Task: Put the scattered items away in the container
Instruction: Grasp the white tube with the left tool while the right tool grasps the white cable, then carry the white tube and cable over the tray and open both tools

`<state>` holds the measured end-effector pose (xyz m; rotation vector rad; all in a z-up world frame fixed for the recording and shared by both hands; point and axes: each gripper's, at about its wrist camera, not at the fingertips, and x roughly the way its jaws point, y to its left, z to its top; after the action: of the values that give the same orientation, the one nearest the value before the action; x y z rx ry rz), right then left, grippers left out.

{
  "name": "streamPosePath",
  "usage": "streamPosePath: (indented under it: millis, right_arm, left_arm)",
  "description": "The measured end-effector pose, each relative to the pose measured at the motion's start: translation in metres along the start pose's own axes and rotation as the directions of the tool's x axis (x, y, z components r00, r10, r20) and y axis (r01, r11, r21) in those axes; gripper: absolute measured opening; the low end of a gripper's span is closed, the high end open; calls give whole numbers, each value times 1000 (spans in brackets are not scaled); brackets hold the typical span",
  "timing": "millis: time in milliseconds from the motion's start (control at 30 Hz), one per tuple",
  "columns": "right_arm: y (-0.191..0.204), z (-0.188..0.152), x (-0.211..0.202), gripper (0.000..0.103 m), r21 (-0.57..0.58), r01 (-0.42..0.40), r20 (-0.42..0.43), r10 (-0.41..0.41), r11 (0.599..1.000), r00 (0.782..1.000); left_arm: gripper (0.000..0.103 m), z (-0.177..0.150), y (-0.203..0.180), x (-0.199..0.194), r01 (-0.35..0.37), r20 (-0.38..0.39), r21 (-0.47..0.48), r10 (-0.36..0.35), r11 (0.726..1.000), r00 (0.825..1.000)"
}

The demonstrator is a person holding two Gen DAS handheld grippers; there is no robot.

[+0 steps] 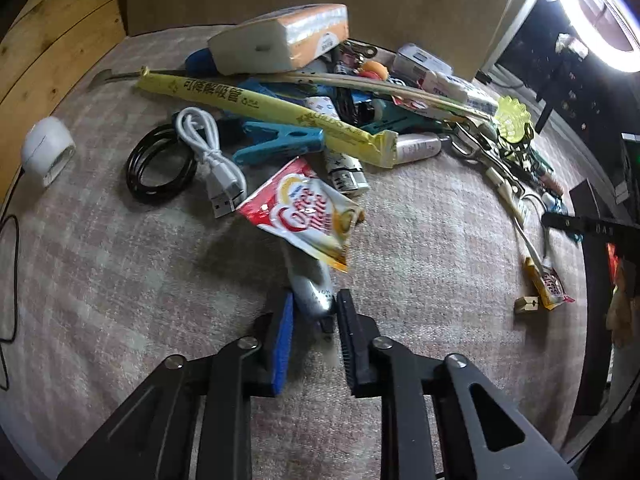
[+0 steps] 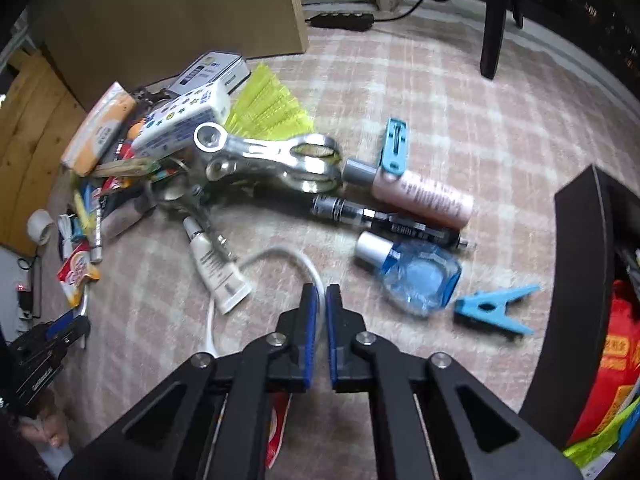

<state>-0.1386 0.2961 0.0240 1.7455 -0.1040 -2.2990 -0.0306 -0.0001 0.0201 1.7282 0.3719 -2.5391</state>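
pads of the left gripper [image 1: 314, 304] pinch the silver tube [image 1: 312, 288] beneath the coffee-mate sachet [image 1: 308, 216], likely to lift it. right gripper [image 2: 321, 294] is clamped on the white cable [image 2: 280, 254]; past it, the black container [image 2: 580, 280] waits.

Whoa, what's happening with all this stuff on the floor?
Someone is tidying a messy pile on the carpet with two grabbers. The left hand-held gripper is pinching a small silver tube that lies partly under a red creamer packet. The right hand-held gripper is shut on a thin white cable. Nothing has been lifted yet, and the black container waits on the right.
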Motion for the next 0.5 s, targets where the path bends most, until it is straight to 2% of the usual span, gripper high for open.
streamPosePath:
  millis: [233,500]
  right_arm:
    - [-14,-22,-25,4,31,-43,49,42,999,998]
    - [-16,-32,-70,4,-23,-2,152,5,1000,988]
  left_arm:
    - [18,-9,12,-9,63,-12,-53,-64,997,998]
    - [17,-17,0,-39,105,38,-44,-104,993,994]
